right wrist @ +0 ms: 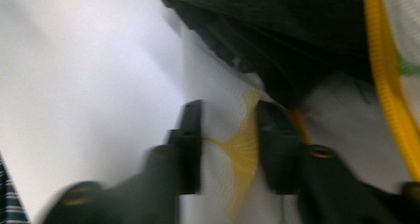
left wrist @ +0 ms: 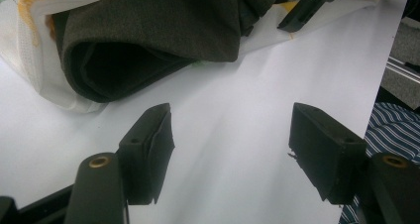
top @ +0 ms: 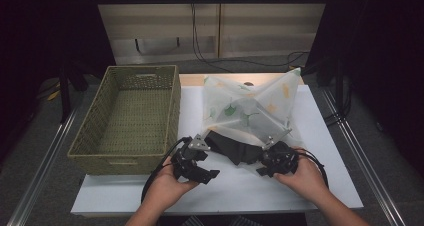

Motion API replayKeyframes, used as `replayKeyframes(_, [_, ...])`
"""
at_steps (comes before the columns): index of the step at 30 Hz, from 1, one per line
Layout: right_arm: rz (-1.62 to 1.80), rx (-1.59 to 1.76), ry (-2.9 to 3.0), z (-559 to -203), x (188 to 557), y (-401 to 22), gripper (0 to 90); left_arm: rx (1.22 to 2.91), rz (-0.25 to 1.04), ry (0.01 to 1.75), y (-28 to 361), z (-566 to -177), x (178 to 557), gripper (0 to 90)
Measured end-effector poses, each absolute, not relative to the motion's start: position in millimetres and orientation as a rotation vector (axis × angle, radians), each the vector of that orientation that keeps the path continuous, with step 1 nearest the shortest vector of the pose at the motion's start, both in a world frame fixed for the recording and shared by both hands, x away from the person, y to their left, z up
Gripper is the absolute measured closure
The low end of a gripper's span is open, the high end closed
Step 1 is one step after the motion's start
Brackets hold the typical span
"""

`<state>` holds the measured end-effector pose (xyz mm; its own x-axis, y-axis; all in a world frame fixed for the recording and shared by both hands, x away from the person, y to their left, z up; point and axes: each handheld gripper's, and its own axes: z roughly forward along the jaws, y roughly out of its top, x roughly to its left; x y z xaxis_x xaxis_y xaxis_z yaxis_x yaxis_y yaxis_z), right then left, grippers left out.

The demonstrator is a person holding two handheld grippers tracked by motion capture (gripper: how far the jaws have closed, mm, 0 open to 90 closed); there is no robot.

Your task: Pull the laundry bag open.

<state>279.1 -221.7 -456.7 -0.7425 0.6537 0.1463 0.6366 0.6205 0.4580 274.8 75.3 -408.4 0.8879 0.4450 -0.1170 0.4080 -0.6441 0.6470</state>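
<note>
A white mesh bag [top: 250, 108] printed with green and yellow leaves lies on the white table [top: 235, 188]. A dark folded garment [top: 232, 148] sticks out of its near opening. My left gripper [top: 207, 173] rests on the table just left of the garment, jaws open and empty. In the left gripper view, that gripper [left wrist: 230, 115] faces bare tabletop, with the garment [left wrist: 148, 35] ahead. My right gripper [top: 262, 165] is at the bag's near right edge. In the blurred right gripper view, its jaws [right wrist: 230, 110] stand apart astride the bag's mesh [right wrist: 237, 144], beside the garment [right wrist: 277, 40].
An empty green woven basket [top: 172, 111] stands on the table's left side, close to my left gripper. Metal rails [top: 45, 156] run along both sides of the table. A striped sleeve [left wrist: 396, 130] shows at the near edge.
</note>
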Motion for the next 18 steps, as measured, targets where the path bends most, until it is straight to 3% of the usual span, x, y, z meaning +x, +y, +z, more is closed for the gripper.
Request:
replayKeyframes(3, [0.780, 1.070, 2.807, -457.1, 277.0, -219.1, 89.3, 2.372, 0.077, 0.573, 77.9, -406.9, 276.9, 33.4])
replayKeyframes(7, [0.768, 0.991, 2.788, -452.7, 271.0, -215.1, 90.0, 2.371, 0.076, 0.579, 78.3, -407.4, 277.1, 33.4])
replayKeyframes(9, [0.780, 0.971, 2.784, -449.3, 266.7, -214.5, 90.0, 2.293, 0.063, 0.659, 74.0, -410.3, 273.1, 33.4])
replayKeyframes(18, [0.856, 0.751, 2.851, -435.4, 237.4, -209.6, 90.0, 2.374, 0.074, 0.577, 74.2, -409.0, 277.8, 33.6])
